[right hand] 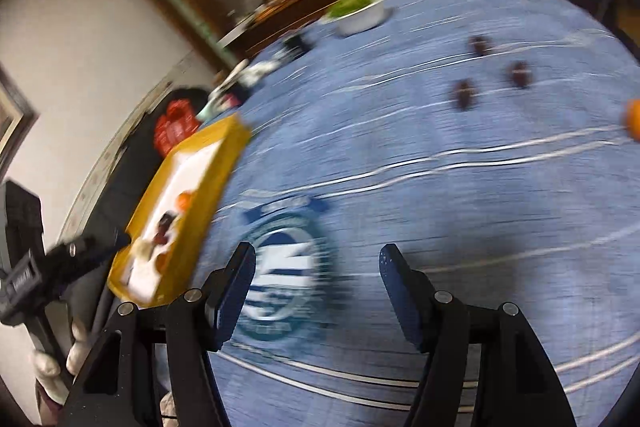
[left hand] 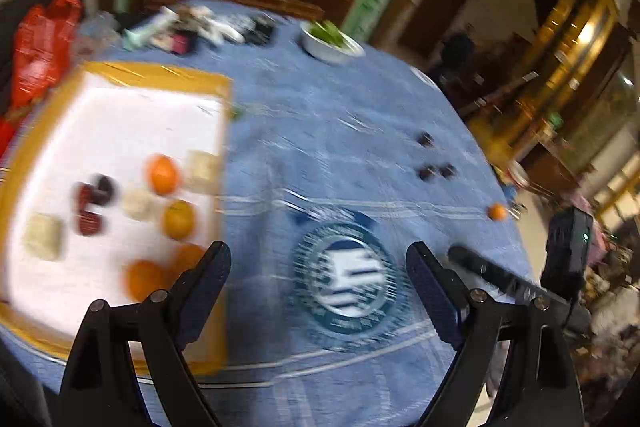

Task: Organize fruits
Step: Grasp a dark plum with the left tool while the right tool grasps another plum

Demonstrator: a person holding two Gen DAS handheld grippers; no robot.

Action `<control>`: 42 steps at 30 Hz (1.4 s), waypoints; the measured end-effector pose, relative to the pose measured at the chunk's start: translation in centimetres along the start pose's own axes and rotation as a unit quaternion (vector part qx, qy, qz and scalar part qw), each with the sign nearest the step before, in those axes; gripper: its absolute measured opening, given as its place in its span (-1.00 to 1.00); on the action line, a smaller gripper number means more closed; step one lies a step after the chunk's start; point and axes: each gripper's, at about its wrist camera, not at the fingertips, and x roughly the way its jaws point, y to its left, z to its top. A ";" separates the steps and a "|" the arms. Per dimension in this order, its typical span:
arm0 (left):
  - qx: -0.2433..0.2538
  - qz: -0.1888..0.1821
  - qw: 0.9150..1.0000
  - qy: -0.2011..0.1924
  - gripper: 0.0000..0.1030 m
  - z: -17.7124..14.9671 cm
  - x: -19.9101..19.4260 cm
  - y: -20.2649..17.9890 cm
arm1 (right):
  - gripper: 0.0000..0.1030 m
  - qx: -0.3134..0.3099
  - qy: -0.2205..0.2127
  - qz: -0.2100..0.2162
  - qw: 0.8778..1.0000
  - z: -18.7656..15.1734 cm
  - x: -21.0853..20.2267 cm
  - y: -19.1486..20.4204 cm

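A yellow-rimmed white tray (left hand: 160, 75) at the left holds several oranges (left hand: 162, 174), dark red fruits (left hand: 90, 201) and pale blocks (left hand: 44, 237). On the blue cloth to the right lie three dark fruits (left hand: 427, 171) and one orange (left hand: 498, 211). My left gripper (left hand: 317, 251) hangs open over the cloth's round logo (left hand: 346, 279), just right of the tray, with nothing between its fingers. My right gripper (right hand: 317, 251) is open too, empty, above the same logo (right hand: 280, 279). The right wrist view shows the tray (right hand: 224, 147), the dark fruits (right hand: 464, 94) and the orange (right hand: 633, 123) ahead.
A white bowl of greens (left hand: 332, 43) and small clutter (left hand: 208, 27) sit at the table's far side. A red bag (left hand: 44, 43) lies behind the tray. A gloved hand (right hand: 52, 359) holds the left gripper beside the tray. Both views are motion-blurred.
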 end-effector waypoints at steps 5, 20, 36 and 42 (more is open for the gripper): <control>0.030 -0.050 0.997 0.043 0.72 -0.3 3.2 -3.6 | 0.34 0.020 -0.048 -0.075 0.996 1.4 -5.4 -6.1; 0.110 -0.015 0.992 0.060 -0.06 6.1 14.1 -12.6 | -0.06 0.058 -0.030 -0.133 0.989 14.1 3.0 -13.1; 0.207 0.022 0.975 0.073 0.06 7.1 25.1 -17.8 | -0.49 0.027 -0.027 -0.143 0.989 13.5 3.9 -13.4; 0.236 0.026 0.968 0.080 0.09 6.5 26.9 -19.6 | -0.48 0.035 -0.028 -0.136 0.990 13.5 3.6 -13.3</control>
